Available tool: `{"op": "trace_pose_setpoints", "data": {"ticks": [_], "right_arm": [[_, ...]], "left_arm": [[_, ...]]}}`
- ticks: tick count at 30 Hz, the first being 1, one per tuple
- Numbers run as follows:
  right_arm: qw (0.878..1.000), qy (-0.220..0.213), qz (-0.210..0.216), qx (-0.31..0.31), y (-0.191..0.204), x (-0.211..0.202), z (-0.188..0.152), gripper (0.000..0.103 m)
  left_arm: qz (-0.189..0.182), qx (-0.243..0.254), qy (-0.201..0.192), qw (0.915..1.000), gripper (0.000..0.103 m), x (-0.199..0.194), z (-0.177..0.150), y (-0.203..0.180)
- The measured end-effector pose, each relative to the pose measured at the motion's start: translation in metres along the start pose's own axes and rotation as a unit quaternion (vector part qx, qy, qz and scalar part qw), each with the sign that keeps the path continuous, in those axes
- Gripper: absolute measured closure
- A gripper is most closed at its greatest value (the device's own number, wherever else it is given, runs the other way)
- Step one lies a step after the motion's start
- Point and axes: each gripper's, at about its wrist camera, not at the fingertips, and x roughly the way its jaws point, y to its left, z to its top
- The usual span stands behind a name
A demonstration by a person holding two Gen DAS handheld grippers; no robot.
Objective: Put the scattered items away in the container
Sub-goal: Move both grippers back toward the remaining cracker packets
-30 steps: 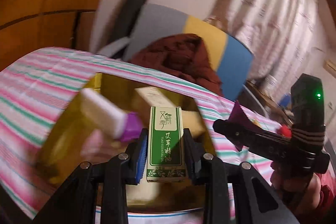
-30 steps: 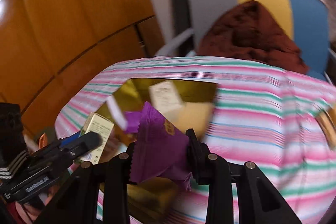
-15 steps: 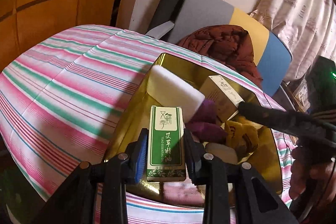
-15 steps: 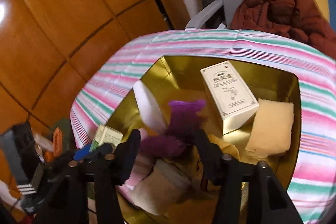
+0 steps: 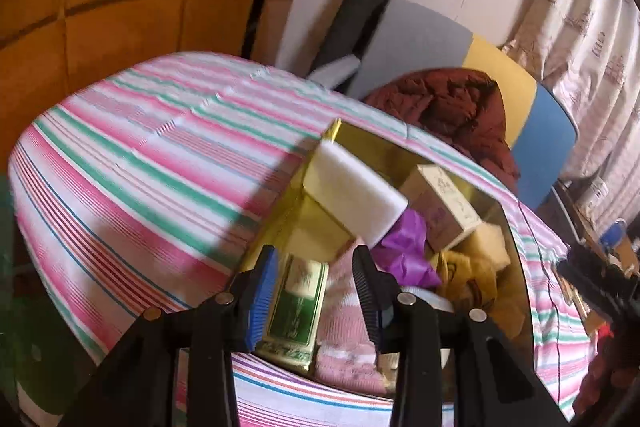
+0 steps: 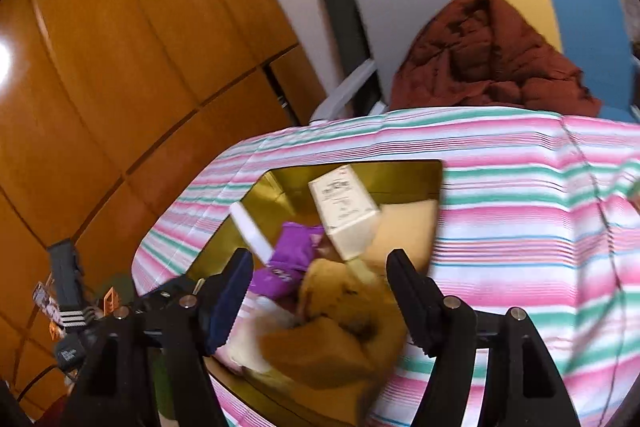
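Striped cloth (image 5: pixel 132 163); green box (image 5: pixel 298 301) between left gripper (image 5: pixel 316 291) parted jaws.

A counter (image 5: pixel 132 163) wearing a pink, green and white striped cloth is carrying a gold tin (image 5: pixel 372 143) full of oddments.

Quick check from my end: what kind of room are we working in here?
Most likely a home bedroom or living room. A striped bedcover lies under the gold tin, a jacket is slung over a chair, wooden wardrobe panels line the wall, and curtains hang at the side.
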Motion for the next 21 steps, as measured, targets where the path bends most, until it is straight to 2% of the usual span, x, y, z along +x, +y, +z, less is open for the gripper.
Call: {"op": "trace_pose_setpoints", "data": {"ticks": [2, 5, 10, 16, 21], "right_arm": [[1.0, -0.008, -0.007, 0.018, -0.014, -0.009, -0.003, 0.031], [0.999, -0.013, -0.023, 0.035, -0.031, -0.018, -0.008, 0.031], [0.997, -0.019, -0.044, 0.063, -0.062, -0.034, -0.018, 0.031], [0.993, -0.027, -0.074, 0.088, -0.099, -0.057, -0.035, 0.031], [0.988, -0.03, -0.099, 0.114, -0.134, -0.075, -0.053, 0.031]], "left_arm": [[-0.003, 0.009, -0.012, 0.9999, 0.063, -0.006, 0.002, -0.008], [-0.026, 0.033, -0.019, 0.9989, 0.063, -0.014, 0.002, -0.031], [-0.071, 0.083, -0.009, 0.994, 0.063, -0.016, -0.005, -0.079], [-0.111, 0.149, 0.027, 0.9823, 0.063, -0.01, -0.025, -0.143], [-0.135, 0.201, 0.05, 0.969, 0.063, -0.004, -0.045, -0.191]]}}
